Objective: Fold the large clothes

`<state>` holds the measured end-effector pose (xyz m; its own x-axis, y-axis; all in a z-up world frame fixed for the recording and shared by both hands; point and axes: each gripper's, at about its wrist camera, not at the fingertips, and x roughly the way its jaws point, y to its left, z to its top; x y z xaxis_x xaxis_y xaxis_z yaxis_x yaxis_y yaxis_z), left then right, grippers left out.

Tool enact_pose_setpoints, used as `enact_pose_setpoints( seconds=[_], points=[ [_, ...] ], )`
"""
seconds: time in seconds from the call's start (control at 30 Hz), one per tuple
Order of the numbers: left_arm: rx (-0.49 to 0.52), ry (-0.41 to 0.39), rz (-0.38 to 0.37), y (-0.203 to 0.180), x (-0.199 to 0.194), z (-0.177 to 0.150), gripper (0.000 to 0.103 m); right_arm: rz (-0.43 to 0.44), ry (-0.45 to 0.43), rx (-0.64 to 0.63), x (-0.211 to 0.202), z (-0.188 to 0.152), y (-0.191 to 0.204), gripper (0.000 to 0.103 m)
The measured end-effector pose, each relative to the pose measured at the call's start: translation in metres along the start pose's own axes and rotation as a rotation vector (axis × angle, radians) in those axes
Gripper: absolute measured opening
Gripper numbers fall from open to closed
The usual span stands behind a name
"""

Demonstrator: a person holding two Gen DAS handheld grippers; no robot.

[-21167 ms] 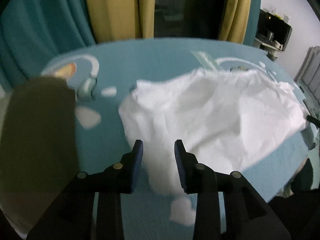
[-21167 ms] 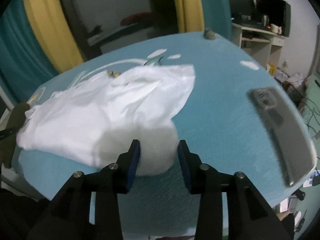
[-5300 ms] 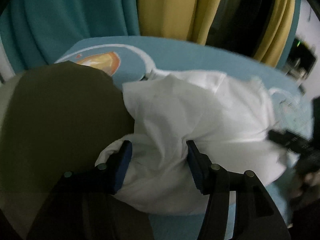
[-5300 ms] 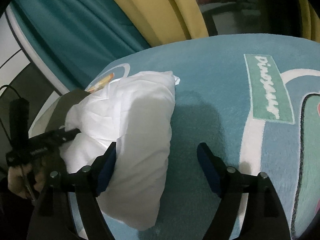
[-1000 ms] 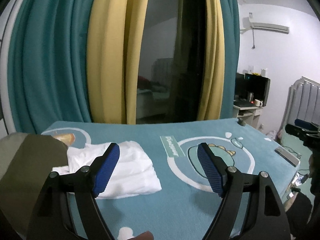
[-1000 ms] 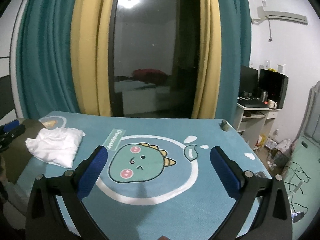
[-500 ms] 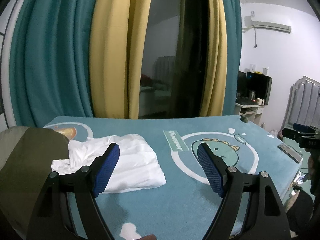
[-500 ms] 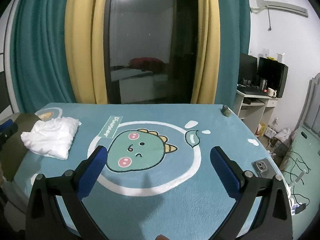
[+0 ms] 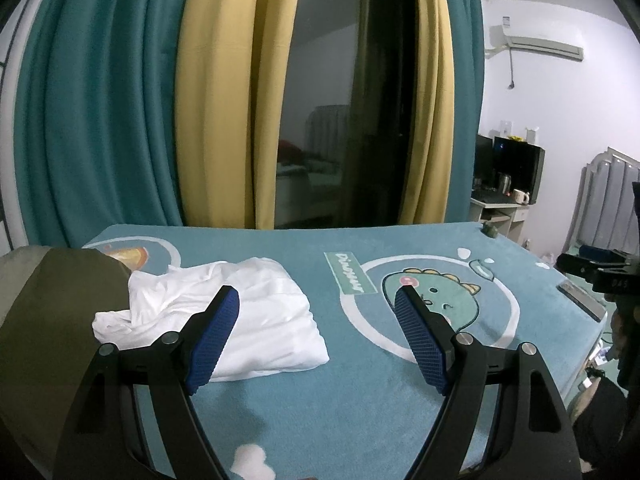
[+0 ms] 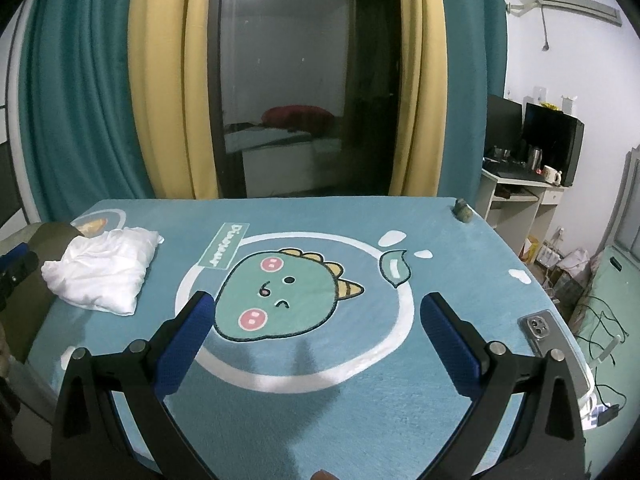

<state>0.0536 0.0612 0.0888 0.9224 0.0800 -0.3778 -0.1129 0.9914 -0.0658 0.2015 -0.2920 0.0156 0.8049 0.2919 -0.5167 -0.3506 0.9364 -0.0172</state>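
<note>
A white garment (image 9: pixel 224 312) lies folded into a compact bundle at the left side of the blue dinosaur mat (image 9: pixel 360 392); it also shows in the right wrist view (image 10: pixel 104 272), resting partly against an olive-green cloth (image 9: pixel 44 328). My left gripper (image 9: pixel 316 336) is open and empty, held above the mat just right of the bundle. My right gripper (image 10: pixel 316 340) is open and empty over the dinosaur print (image 10: pixel 280 296), well right of the garment.
A phone (image 10: pixel 540 332) lies near the mat's right edge. A small green object (image 10: pixel 462 210) sits at the far right corner. Teal and yellow curtains (image 10: pixel 160 80) and a dark glass door stand behind. A desk (image 10: pixel 520 196) with monitors is at the right.
Both grippers have drifted slightly closer to the mat. The folded garment lies still and both grippers stay open and empty.
</note>
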Motion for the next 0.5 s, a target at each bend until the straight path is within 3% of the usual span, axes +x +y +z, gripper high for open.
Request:
enact_pose_setpoints(
  seconds=[0.5],
  points=[
    [-0.032,0.011,0.011,0.0049,0.0025,-0.0007,0.083,0.005,0.011,0.007,0.0042,-0.0001,0.0037,0.101]
  ],
)
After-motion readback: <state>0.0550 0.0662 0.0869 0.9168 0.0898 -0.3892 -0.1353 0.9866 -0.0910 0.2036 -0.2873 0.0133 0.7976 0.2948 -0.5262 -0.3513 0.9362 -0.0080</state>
